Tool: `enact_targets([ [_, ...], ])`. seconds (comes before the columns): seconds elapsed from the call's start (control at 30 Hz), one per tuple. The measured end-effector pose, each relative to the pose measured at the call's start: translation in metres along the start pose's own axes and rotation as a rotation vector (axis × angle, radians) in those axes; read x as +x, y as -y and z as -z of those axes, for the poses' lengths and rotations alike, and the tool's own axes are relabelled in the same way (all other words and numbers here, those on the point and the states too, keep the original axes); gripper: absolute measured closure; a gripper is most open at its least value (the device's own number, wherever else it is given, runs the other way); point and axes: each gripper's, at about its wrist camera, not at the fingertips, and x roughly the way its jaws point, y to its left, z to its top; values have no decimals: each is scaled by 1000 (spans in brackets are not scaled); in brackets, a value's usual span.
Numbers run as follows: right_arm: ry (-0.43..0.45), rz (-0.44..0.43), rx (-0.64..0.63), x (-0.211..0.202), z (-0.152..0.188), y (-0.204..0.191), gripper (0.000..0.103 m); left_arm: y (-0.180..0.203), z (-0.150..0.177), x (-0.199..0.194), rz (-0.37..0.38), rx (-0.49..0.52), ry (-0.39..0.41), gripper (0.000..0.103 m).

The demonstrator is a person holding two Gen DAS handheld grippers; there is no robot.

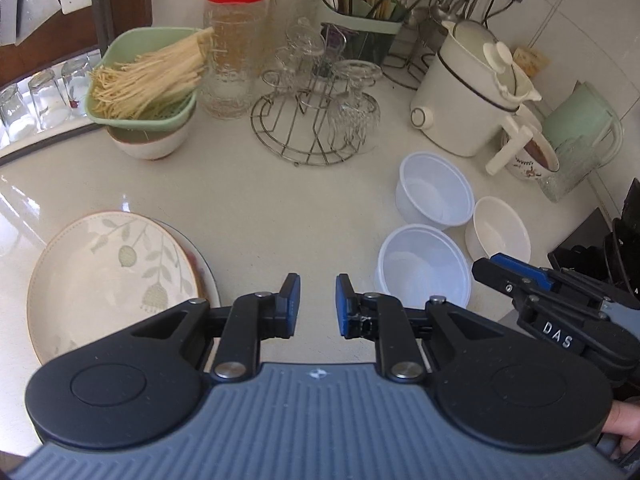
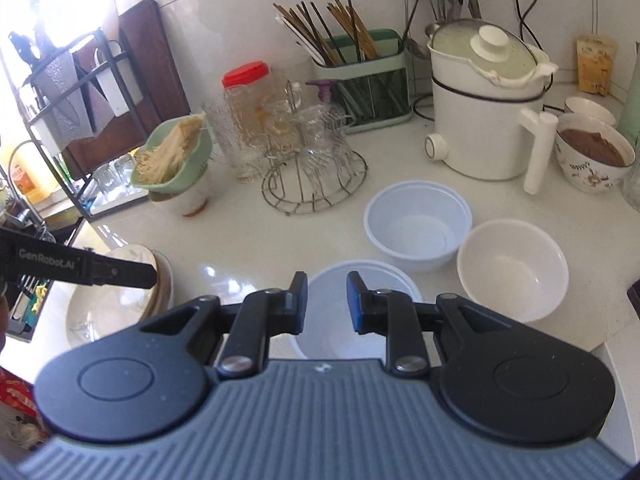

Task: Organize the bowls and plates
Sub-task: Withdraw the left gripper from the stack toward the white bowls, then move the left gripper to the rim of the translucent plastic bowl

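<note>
Both claws, left [image 1: 317, 306] and right [image 2: 327, 303], hang parted and empty over the table [image 1: 240, 200], where the plates [image 1: 108, 276] sit stacked at left while three bowls — two plastic [image 2: 416, 224] [image 2: 352, 320], one ceramic [image 2: 512, 268] — stand loose, apparently awaiting nesting.
</note>
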Motion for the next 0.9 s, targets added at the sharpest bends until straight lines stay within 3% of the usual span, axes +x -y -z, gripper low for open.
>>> enact_targets([
  [0.27,-19,22,-4,7,12,14,78,10,0,18,4,4,-39,82],
  [0.37,-8,51,19,8,13,24,78,15,-1,30,31,10,-57,73],
  [0.53,-17,90,72,13,16,43,78,29,-3,53,90,31,-84,66],
  [0.8,-88,81,127,34,25,63,78,51,1,95,96,63,-148,64],
  [0.9,-120,61,163,42,30,68,78,50,1,110,108,26,-174,64],
])
